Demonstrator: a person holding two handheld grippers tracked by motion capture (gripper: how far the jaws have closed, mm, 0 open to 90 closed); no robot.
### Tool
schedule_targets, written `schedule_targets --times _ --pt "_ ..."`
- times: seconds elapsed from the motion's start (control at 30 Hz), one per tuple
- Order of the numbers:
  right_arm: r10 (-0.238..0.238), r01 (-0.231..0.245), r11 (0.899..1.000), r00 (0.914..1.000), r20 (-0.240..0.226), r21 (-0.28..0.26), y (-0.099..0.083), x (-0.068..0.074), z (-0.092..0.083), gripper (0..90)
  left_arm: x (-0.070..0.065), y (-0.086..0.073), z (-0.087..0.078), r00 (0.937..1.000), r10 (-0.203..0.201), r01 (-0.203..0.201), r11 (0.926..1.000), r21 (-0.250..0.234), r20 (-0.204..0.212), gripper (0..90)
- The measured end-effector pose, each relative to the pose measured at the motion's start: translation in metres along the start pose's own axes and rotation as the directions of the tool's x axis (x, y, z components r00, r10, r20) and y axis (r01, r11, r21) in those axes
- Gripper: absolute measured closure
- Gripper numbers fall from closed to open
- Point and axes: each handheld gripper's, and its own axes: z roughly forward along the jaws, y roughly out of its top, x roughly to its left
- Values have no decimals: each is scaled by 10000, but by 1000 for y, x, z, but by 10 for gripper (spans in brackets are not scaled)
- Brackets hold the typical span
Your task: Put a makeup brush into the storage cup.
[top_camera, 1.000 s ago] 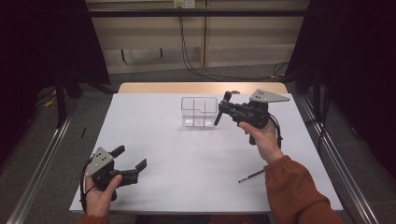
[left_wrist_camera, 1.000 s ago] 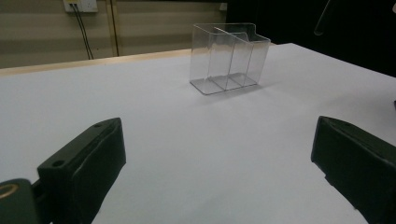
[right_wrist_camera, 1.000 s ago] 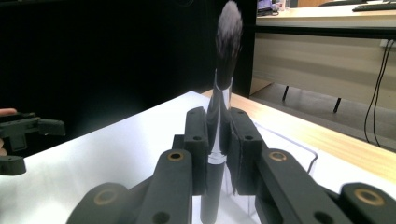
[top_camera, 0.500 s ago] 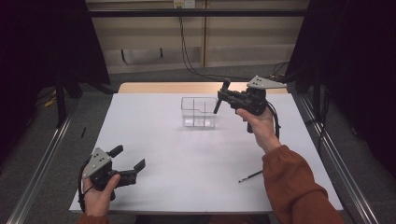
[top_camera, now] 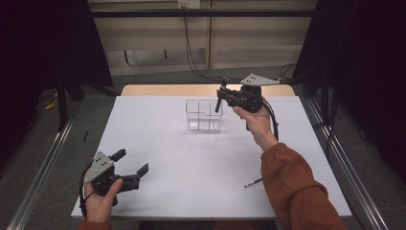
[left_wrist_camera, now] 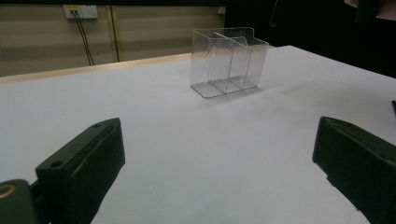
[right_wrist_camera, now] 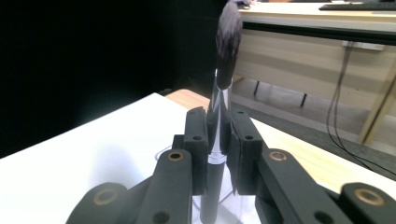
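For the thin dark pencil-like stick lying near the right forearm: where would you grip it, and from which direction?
Grip the thin stick at mid-length, coming from straight above with the jaws across its width. It lies flat and slightly diagonal on the white table, so the sides offer little clearance. Which end is the tip is too small to tell.

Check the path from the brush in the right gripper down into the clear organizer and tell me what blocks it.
Nothing visible blocks it. The right gripper holds the makeup brush upright, bristles up, just above the right end of the clear organizer, whose top is open and whose compartments look empty. The left gripper sits far off, near the table's front edge.
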Motion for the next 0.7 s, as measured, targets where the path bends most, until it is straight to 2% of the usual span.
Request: schedule_targets --times 0.07,0.27,0.37,0.7 --pt "47 -48 10000 9999 155 47 -1 -2 6 800 0 0 0 10000 -55 56 10000 -48 66 25" --pt "94 -103 9997 9990 441 202 -4 -7 20 800 -1 0 0 9998 180 -180 9998 82 69 27" --pt "261 -274 9993 9985 477 266 -9 -11 24 799 0 1 -1 9996 270 -270 9996 63 56 27" --pt "220 -246 9985 9984 527 496 -17 -16 30 800 -1 1 0 9994 344 -345 9994 92 53 27"
